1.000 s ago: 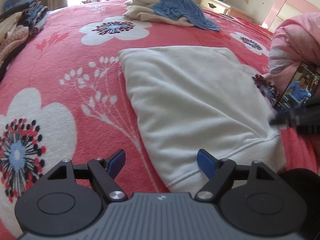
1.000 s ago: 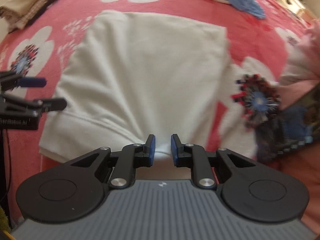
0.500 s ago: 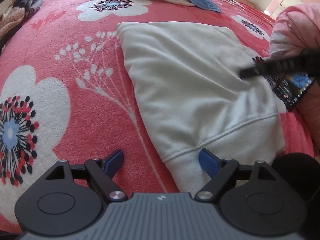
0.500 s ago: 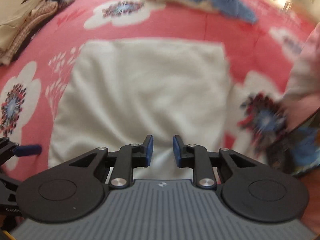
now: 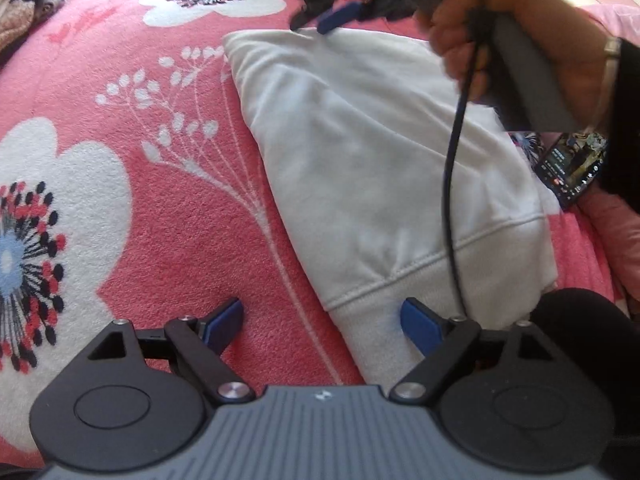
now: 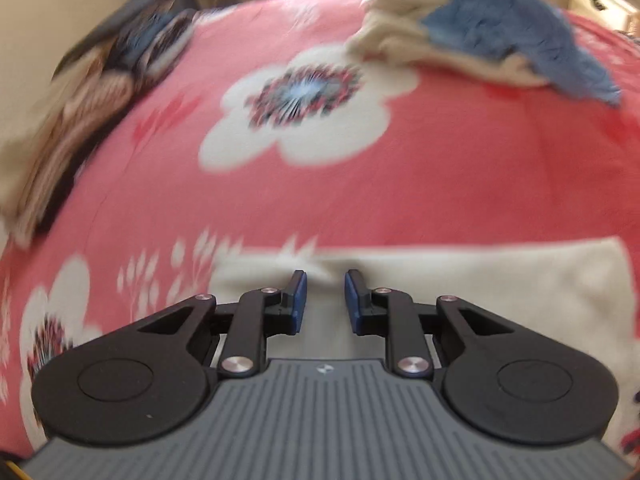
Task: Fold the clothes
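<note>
- White folded garment lies flat on the red floral bedspread, filling the middle and right of the left wrist view; its ribbed hem sits at the lower centre, near the camera.
- Left gripper at the bottom of that view has its jaws spread wide and they have just been opening; the hem's corner lies between the blue pads, one pad over the bedspread and the other over the cloth, neither pressing on it.
- Right gripper hangs over the garment's far edge (bottom centre of its own blurred view); its jaws have just been opening a little, leaving a narrow gap with nothing pinched in it.
- In the left wrist view's upper right, a hand holds that gripper's grey handle, a black cable dangling across the cloth.
- A phone with a lit screen lies at the right edge, just beside the garment.
- A blue and cream heap of clothes sits upper right in the right wrist view; a stack of clothes upper left.
</note>
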The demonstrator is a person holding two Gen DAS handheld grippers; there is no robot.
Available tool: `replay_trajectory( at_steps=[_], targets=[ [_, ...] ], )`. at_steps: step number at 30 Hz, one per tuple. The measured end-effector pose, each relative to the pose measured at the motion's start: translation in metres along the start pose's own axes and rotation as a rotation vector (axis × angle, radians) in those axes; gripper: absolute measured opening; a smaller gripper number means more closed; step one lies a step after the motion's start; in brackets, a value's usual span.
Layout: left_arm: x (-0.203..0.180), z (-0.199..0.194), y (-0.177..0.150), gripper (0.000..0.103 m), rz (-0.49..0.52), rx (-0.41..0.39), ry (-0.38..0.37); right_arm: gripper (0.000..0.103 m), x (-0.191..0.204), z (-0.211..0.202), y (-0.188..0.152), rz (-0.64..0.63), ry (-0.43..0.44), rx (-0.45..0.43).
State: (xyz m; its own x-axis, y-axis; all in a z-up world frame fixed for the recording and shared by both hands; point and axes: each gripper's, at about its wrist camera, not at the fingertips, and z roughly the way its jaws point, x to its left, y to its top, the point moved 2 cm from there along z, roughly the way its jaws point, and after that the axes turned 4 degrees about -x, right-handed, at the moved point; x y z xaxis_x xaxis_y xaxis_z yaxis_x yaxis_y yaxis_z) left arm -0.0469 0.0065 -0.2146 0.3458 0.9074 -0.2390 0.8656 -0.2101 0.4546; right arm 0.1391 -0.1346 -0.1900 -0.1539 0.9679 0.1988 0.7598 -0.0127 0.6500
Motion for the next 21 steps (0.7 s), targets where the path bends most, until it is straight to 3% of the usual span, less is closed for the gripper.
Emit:
replay_trajectory(
  at_steps=[4, 7, 10, 12, 17, 21],
  targets=[
    [0.006, 0.002, 0.003, 0.089, 0.008, 0.012, -0.042, 0.024, 0.018, 0.001, -0.014, -0.071, 0.199, 0.131],
    [0.009, 0.001, 0.002, 0.089, 0.028, 0.004, -0.058, 0.024, 0.016, 0.020, -0.015, -0.067, 0.189, 0.114],
    [0.012, -0.003, 0.002, 0.087, 0.006, -0.013, -0.063, 0.024, -0.020, 0.022, 0.000, 0.193, 0.178, 0.000],
    [0.020, -0.008, 0.006, 0.084, -0.041, -0.038, -0.060, 0.025, -0.045, 0.009, 0.007, 0.301, 0.154, -0.056],
    [0.044, -0.022, 0.030, 0.084, -0.129, -0.196, 0.058, 0.025, -0.085, -0.058, -0.004, 0.227, 0.148, -0.061],
    [0.037, -0.016, 0.064, 0.083, -0.085, -0.227, 0.087, 0.025, -0.108, -0.070, -0.018, 0.158, 0.076, -0.024]
  ],
)
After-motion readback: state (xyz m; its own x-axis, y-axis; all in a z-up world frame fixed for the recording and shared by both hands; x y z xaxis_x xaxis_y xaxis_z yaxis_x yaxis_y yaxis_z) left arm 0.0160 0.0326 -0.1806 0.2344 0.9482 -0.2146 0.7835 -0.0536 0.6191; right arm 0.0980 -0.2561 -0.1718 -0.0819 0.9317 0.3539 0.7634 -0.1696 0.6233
